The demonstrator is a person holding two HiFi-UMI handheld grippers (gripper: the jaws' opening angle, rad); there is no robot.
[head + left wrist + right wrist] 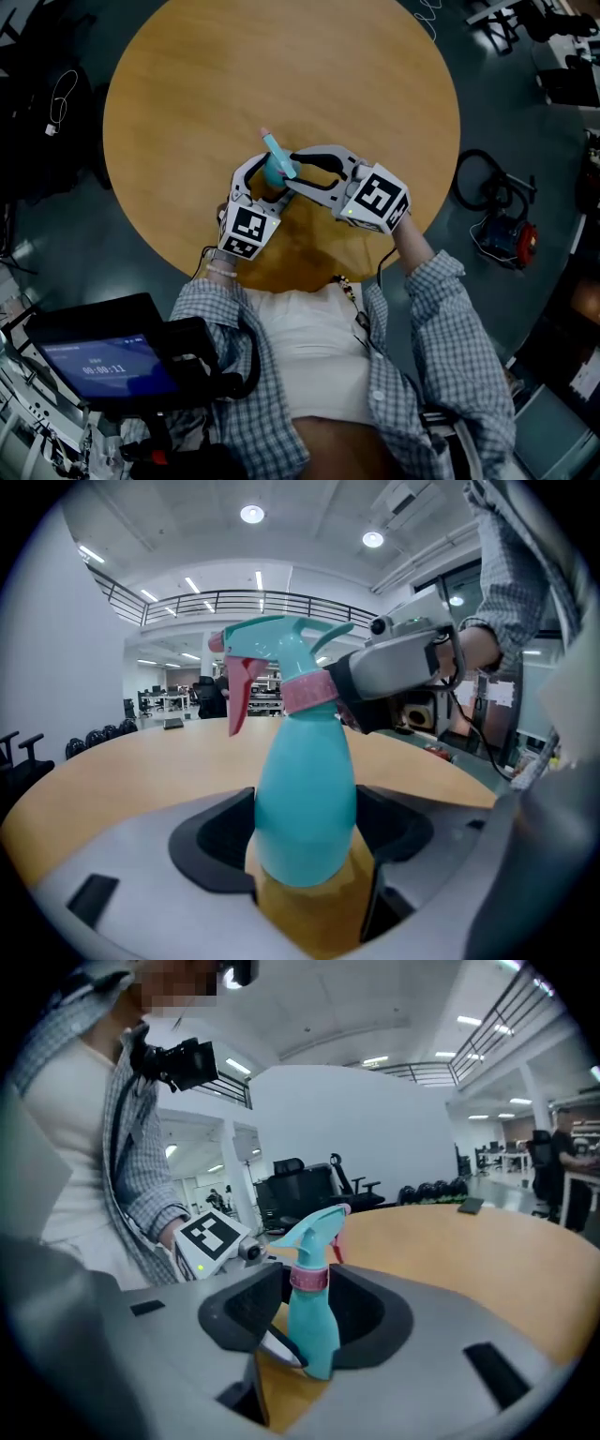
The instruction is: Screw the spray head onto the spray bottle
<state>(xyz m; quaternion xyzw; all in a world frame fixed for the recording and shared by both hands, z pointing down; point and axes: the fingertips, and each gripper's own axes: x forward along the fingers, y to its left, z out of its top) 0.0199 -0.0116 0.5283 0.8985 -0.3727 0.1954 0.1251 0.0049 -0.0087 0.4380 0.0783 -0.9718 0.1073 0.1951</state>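
A teal spray bottle [274, 171] stands on the round wooden table [281, 56] with its teal spray head [281, 639] and red trigger seated on top. My left gripper [262, 185] is shut on the bottle's wide body [305, 799], one pad on each side. My right gripper [298, 174] comes in from the right at neck height. In the right gripper view its jaws flank the pink collar [309, 1279] closely, with a thin gap showing on the left side. One of its dark fingers [361, 700] lies right beside the collar.
A dark screen unit [103, 361] sits at the lower left by the person's waist. On the floor to the right lie a red and blue machine [506, 236] and a hose loop. Black office chairs [309, 1185] stand beyond the table's far edge.
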